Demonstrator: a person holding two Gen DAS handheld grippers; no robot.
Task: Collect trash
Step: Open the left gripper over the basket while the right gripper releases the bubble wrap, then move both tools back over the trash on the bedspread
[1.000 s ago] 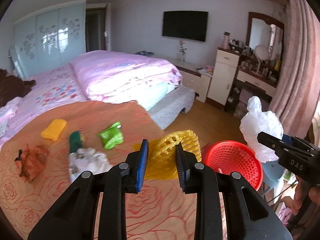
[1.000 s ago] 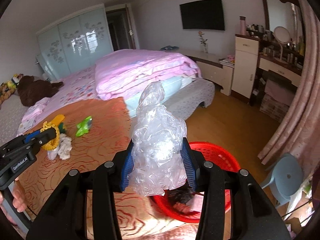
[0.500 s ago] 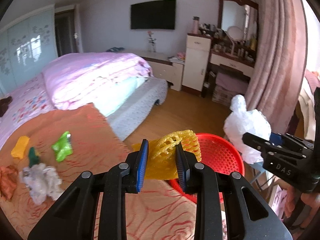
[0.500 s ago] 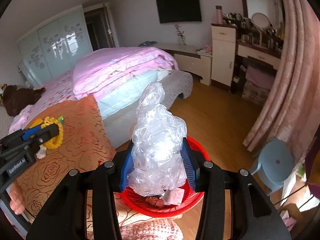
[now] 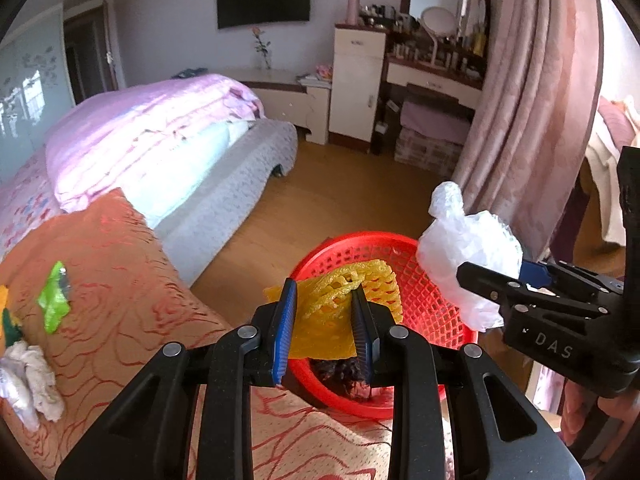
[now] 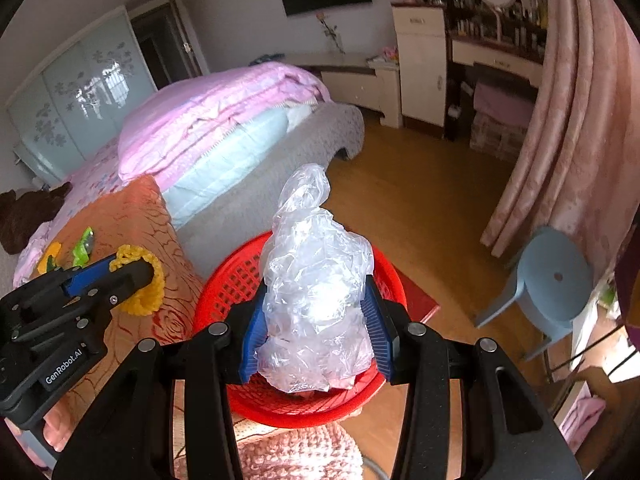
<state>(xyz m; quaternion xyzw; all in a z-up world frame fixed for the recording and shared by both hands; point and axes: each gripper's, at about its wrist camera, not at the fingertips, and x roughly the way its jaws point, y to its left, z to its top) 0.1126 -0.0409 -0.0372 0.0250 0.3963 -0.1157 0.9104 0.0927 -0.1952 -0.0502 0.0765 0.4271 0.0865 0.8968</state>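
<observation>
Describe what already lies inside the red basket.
In the red basket, a dark crumpled scrap and something pinkish lie at the bottom. The yellow foam net and clear plastic bag, each held in a claw above, hide the rest.

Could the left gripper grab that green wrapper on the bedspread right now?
Probably not: the left gripper is already clamped on yellow foam netting over the red basket; the green wrapper lies off to its left.
</observation>
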